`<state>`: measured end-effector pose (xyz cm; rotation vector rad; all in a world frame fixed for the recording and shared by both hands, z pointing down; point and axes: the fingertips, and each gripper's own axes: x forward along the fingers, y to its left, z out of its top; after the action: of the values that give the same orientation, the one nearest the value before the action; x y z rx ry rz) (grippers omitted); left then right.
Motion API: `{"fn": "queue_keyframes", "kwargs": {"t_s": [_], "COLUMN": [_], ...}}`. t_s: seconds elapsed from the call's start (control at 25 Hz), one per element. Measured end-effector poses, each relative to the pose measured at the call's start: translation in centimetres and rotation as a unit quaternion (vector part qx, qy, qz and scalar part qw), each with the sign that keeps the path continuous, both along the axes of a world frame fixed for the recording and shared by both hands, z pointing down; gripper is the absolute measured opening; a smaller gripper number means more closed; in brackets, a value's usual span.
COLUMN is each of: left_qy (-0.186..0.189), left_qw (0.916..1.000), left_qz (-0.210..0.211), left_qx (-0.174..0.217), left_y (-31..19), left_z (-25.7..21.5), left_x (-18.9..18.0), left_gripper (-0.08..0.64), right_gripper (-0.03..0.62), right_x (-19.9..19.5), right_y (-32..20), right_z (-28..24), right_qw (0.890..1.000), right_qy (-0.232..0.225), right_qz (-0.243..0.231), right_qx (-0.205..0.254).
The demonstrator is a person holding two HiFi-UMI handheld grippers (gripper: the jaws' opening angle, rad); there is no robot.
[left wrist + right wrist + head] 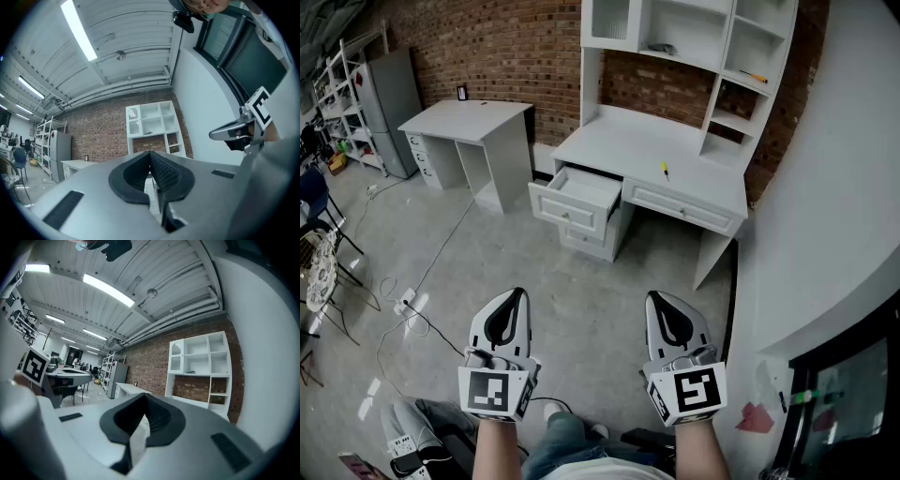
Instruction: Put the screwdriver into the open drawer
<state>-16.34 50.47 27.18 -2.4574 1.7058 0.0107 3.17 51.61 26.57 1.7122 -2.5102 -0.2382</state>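
Well ahead of your left gripper (513, 302) and right gripper (662, 305), past the concrete floor (581, 300), a brick wall (506, 47) runs across. Against it, ahead of the right fingers (119, 420), stands the white table (619, 141) with a shelf unit (724, 47) on top. A second, smaller white table (464, 122) stands ahead and to the left of your left fingers (126, 180), apart from the first.

The open drawer (570, 212) sticks out from the first table's left end, between the lines of your two grippers and well apart from both. You hold the grippers level, side by side, low over the floor. On each one the fingers are pressed together, with nothing between them.

A thin cable (422, 319) trails over the floor just left of your left fingers. The screwdriver (664, 170), with a yellow handle, lies on the table top just right of the open drawer, straight ahead of your right fingers and far from them.
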Motion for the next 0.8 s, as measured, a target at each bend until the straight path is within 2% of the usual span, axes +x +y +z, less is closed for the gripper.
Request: {"fn": "queue_keyframes", "kwargs": {"t_s": [0.24, 0.4, 0.56, 0.8], "left_qy": [0.006, 0.003, 0.006, 0.017], "left_qw": [0.9999, 0.9999, 0.9998, 0.9997], "left_qz": [-0.009, -0.011, -0.014, -0.004], "left_qx": [-0.006, -0.006, -0.014, -0.017], "left_y": [0.1, -1.6, -5.0, -12.5], "left_z": [0.2, 0.4, 1.4, 2.4], "left_x": [0.4, 0.6, 0.5, 0.4], "left_gripper": [0.014, 0.014, 0.014, 0.014], "right_gripper": [0.009, 0.009, 0.009, 0.009], "right_x": [0.5, 0.8, 1.4, 1.9], "right_y": [-0.1, -1.5, -4.4, -11.5], "right_z": [0.7, 0.9, 0.9, 2.2], "right_qw": [1.000, 1.000, 1.000, 1.000], "right_qy": [0.000, 0.000, 0.001, 0.010], "right_qz": [-0.004, -0.010, -0.003, 0.015], "right_qx": [-0.008, -0.004, 0.005, -0.008]}}
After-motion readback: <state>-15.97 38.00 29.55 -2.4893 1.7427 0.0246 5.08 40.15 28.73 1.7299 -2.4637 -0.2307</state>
